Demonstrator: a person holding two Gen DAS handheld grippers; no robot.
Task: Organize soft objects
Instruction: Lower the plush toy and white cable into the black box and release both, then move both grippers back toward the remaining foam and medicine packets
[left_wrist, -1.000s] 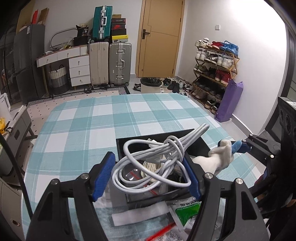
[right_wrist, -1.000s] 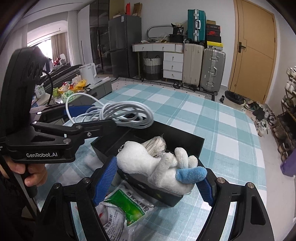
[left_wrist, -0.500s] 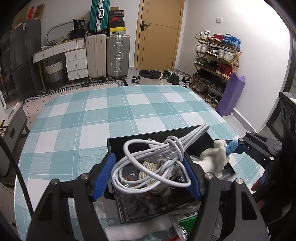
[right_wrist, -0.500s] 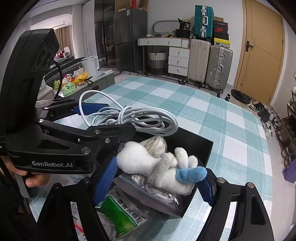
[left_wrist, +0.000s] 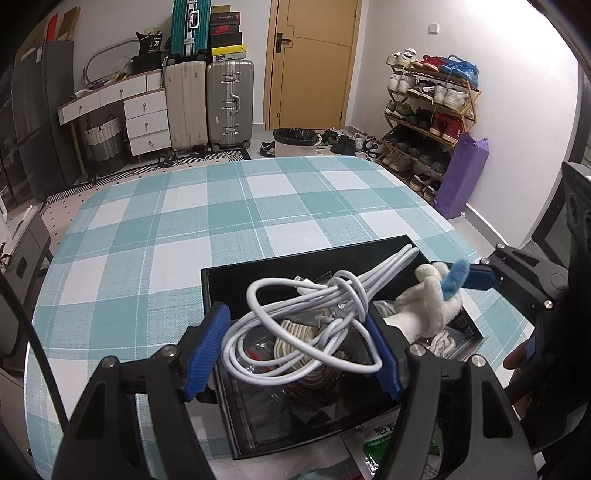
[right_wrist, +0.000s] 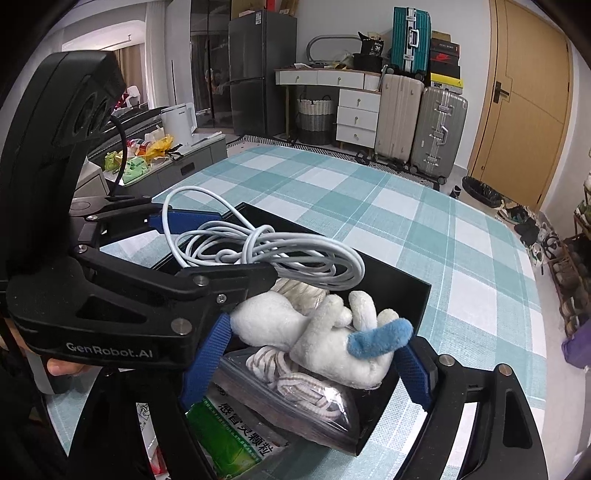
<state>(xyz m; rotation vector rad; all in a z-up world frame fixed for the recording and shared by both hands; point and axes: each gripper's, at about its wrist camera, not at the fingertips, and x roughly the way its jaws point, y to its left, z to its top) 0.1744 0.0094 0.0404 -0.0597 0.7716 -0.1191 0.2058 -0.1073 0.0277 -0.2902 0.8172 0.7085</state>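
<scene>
My left gripper (left_wrist: 295, 350) is shut on a coiled white cable (left_wrist: 314, 314) and holds it over a black open box (left_wrist: 258, 273) on the checked table. The cable shows in the right wrist view (right_wrist: 258, 247) too. My right gripper (right_wrist: 306, 362) is shut on a white plush toy with a blue ear (right_wrist: 317, 339), held over the box's near right corner (right_wrist: 402, 369). The plush also shows in the left wrist view (left_wrist: 428, 302). Inside the box lie a coiled rope (left_wrist: 299, 332) and a clear zip bag with striped cloth (right_wrist: 299, 387).
A green medicine packet (right_wrist: 229, 439) lies beside the box, near me. The table has a teal and white checked cloth (left_wrist: 221, 221). Suitcases (left_wrist: 210, 103), a drawer unit, a door and a shoe rack (left_wrist: 428, 110) stand beyond the table.
Both grippers have moved forward over the box with their loads. The cable and the plush now hang above the box's inside.
</scene>
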